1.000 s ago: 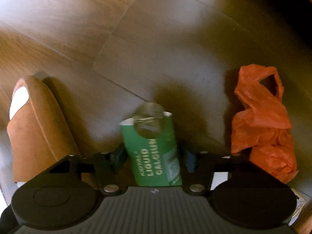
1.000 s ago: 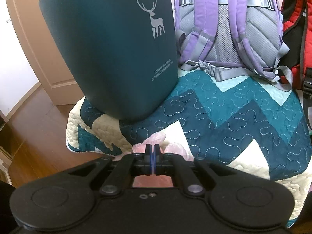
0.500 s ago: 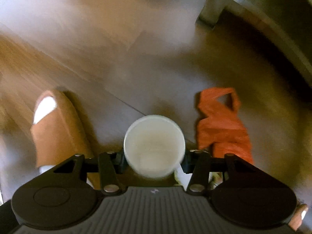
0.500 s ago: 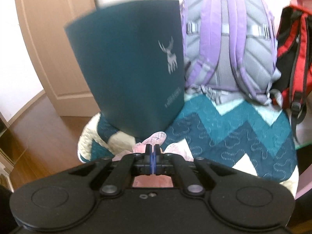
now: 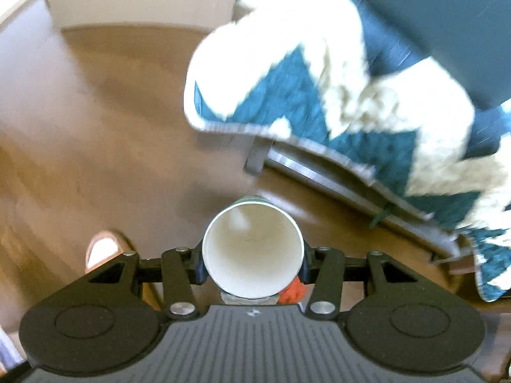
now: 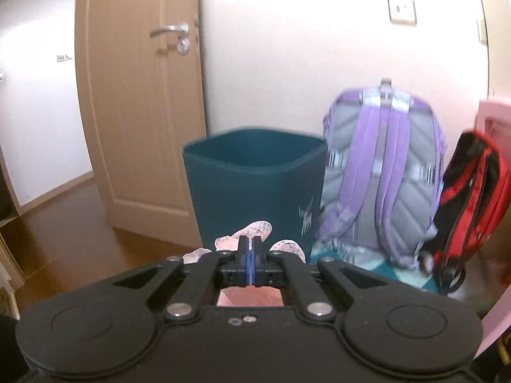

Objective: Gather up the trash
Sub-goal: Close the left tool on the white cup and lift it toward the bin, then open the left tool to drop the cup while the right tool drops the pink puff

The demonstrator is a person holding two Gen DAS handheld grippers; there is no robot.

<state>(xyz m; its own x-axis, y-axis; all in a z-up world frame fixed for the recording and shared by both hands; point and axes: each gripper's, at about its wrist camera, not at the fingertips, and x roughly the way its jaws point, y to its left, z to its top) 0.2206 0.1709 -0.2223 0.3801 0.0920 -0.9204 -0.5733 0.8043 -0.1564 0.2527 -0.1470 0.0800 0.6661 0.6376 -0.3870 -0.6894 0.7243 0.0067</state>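
My left gripper [image 5: 252,257] is shut on a green carton tube [image 5: 252,242], seen end-on with its white inside facing the camera, held high above the wooden floor. Just under the tube shows a bit of the orange plastic bag [image 5: 295,289] lying on the floor. My right gripper [image 6: 250,247] is shut on a thin pink-and-white plastic wrapper [image 6: 255,228] that sticks out past its fingertips. Ahead of it stands the dark teal bin [image 6: 255,185] with its open top showing. In the left wrist view the bin [image 5: 447,32] stands on the quilt at the upper right.
A teal-and-cream quilt [image 5: 319,95] hangs over a bed edge with a metal frame [image 5: 319,172] below. A brown slipper [image 5: 102,252] lies on the floor. A purple backpack [image 6: 383,175] and a red one [image 6: 469,198] stand right of the bin; a door [image 6: 137,95] is left.
Both hands have risen. The left gripper lifted the carton off the floor, so the slipper and orange bag shrank below. The right view climbed from the bin's side to its open rim.
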